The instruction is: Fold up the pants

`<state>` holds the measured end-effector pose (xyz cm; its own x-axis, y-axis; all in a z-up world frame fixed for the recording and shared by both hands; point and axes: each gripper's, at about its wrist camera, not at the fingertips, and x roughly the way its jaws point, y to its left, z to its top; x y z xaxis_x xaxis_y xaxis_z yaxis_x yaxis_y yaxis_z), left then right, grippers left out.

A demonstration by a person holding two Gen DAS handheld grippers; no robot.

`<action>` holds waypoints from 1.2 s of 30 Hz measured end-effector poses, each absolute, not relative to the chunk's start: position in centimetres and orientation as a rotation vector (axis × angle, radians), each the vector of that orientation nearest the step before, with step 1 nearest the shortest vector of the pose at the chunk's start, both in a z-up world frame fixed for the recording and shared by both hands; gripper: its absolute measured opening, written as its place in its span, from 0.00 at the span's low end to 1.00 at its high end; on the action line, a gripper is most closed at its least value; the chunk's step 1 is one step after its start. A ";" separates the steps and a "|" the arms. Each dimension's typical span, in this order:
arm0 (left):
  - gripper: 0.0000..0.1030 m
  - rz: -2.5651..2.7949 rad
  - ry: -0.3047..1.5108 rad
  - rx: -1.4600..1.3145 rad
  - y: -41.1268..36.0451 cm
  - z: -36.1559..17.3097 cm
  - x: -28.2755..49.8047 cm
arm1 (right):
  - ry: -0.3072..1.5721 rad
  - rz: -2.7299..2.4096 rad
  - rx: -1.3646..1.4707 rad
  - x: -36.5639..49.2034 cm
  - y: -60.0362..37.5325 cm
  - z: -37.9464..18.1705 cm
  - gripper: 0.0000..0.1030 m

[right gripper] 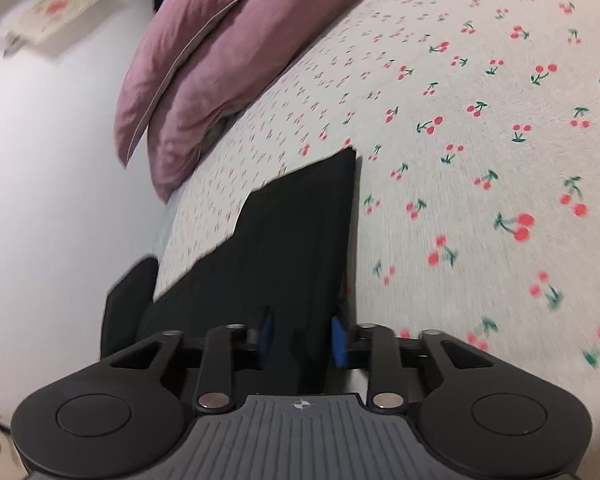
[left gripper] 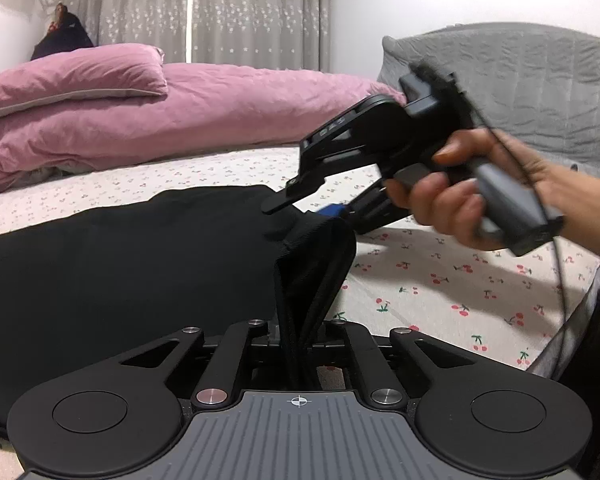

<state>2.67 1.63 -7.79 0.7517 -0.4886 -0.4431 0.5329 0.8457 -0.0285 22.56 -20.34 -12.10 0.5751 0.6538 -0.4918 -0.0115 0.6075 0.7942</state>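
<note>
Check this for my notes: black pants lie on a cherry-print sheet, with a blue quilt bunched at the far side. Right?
One slip: the quilt is pink, not blue, as the left wrist view shows. The black pants do lie on the cherry-print sheet.

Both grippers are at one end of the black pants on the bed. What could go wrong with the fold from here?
1. The left gripper pinches only a narrow bunch of the pants; it may slip out on lifting.
2. The right gripper has fabric between its blue pads, but whether they press it is unclear, so that side may drop.
3. Uneven grips could skew the fold on the cherry-print sheet.
</note>
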 end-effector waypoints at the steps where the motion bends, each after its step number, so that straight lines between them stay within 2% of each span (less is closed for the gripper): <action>1: 0.04 -0.559 0.455 0.091 1.8 -7.7 2.7 | 0.880 0.432 0.850 22.8 -20.4 -12.3 0.06; 16: 0.01 -0.432 0.289 -0.189 8.8 -3.6 2.2 | 0.709 0.525 0.704 25.3 -11.6 -4.3 0.05; 36: 0.02 0.110 0.249 -0.641 24.5 -2.4 2.5 | 0.818 0.716 0.497 32.3 12.8 -2.0 0.04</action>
